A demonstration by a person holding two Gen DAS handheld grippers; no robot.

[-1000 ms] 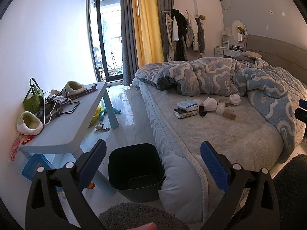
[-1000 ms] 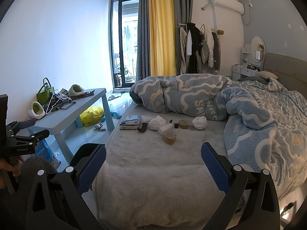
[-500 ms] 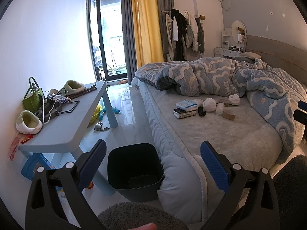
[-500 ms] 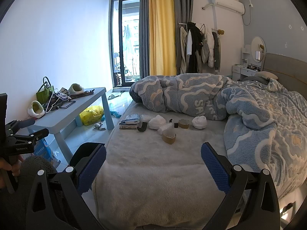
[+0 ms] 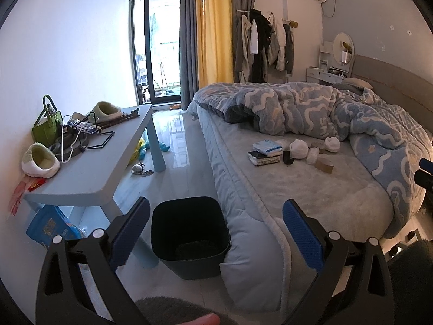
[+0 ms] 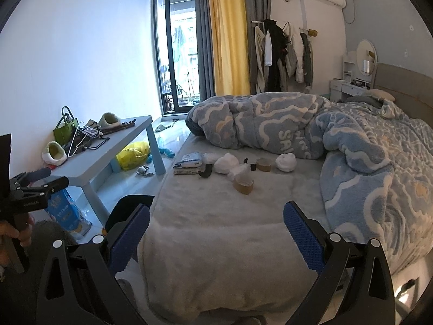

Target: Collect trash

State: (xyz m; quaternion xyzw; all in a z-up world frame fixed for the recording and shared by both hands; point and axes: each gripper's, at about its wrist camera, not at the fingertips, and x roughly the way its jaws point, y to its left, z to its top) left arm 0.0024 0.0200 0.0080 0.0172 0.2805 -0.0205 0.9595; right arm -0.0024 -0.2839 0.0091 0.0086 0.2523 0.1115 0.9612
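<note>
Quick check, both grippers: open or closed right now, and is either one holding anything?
Left gripper: open, holding nothing, above the black bin.
Right gripper: open, holding nothing, facing the bed.

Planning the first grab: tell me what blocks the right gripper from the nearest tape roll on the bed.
Nothing visible does. Only bare blanket lies between the open right gripper and the tape roll.

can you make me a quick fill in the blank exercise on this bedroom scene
1. The black plastic trash bin stands on the floor between the pale blue table and the ____.
2. Both grippers' jaws are ____.
3. The crumpled white paper wads lie on the ____.

Missing words: bed; open; bed
</note>
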